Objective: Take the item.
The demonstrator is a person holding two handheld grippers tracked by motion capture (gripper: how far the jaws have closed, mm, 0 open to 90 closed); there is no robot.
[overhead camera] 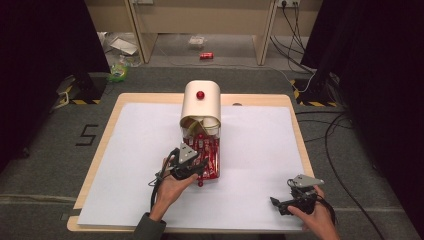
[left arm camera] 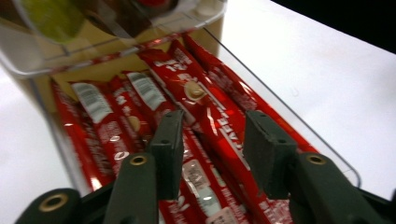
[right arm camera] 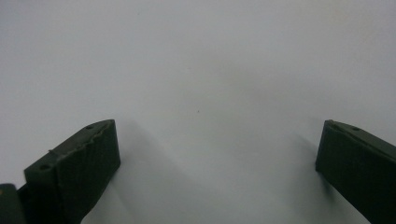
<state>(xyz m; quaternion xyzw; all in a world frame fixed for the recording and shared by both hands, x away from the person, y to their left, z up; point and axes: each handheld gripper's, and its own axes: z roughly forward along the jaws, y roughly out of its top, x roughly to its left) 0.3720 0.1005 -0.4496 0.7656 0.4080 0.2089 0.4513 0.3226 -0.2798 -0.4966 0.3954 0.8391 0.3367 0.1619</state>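
The high view is evenly lit on the white sheet (overhead camera: 260,150), dark at 3 and 9 o'clock. Glare streaks the blurred red wrappers (left arm camera: 219,126); soft shadows trail the right gripper (right arm camera: 217,163) jaws.

Glossy red snack bars (left arm camera: 205,116) (white barcode patches), cream dispenser (overhead camera: 201,102), red knob (overhead camera: 200,94), white tabletop (overhead camera: 145,150)

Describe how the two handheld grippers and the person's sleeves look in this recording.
Both the left gripper and the right gripper are black, each topped by a grey three-cornered plate and trailing a black cable. Close up, the flat rectangular pads look dark green-black and the jaw arms carry brass-coloured eyelets. A dark olive sleeve covers the left forearm; no sleeve shows at the right hand.
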